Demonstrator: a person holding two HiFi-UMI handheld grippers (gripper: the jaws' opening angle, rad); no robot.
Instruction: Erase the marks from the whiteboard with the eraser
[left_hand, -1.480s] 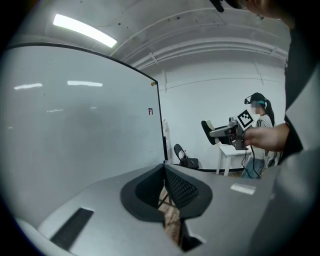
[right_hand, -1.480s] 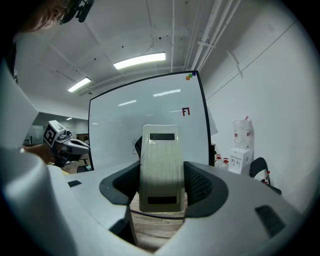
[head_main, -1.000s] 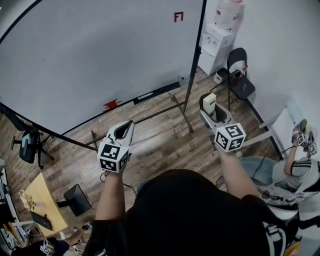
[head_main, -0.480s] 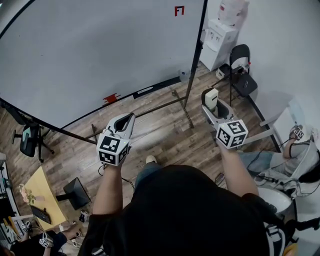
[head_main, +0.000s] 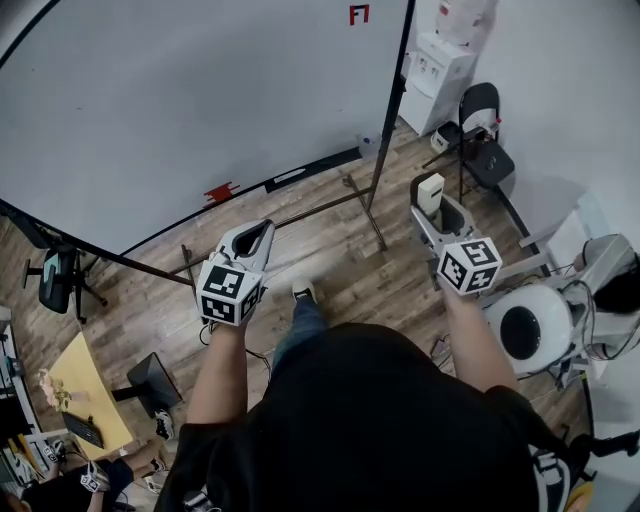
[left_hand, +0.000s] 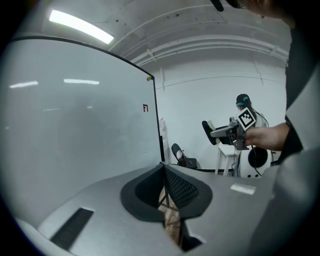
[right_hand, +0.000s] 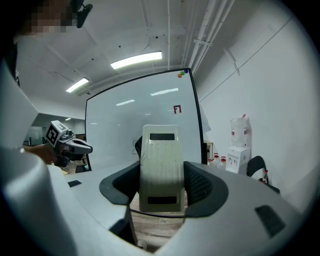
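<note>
The big whiteboard (head_main: 180, 110) fills the upper left of the head view, with a small red mark (head_main: 358, 14) near its top right corner. The mark also shows in the left gripper view as red mark (left_hand: 145, 107) and in the right gripper view as red mark (right_hand: 177, 109). My right gripper (head_main: 430, 206) is shut on a cream eraser (head_main: 430, 187), which stands upright between the jaws as eraser (right_hand: 160, 150). My left gripper (head_main: 257, 233) is shut and holds nothing. Both hang over the wooden floor, short of the board.
The board's tray carries a red item (head_main: 218, 192) and a black strip (head_main: 290, 178). Its stand legs (head_main: 372, 222) cross the floor ahead. A water dispenser (head_main: 445, 55) and black chair (head_main: 488, 150) stand right; a white round device (head_main: 527, 330) is near my right arm.
The person has stepped towards the board, a foot now showing between the arms. Both grippers drifted slightly forward. The right gripper still holds the eraser.
</note>
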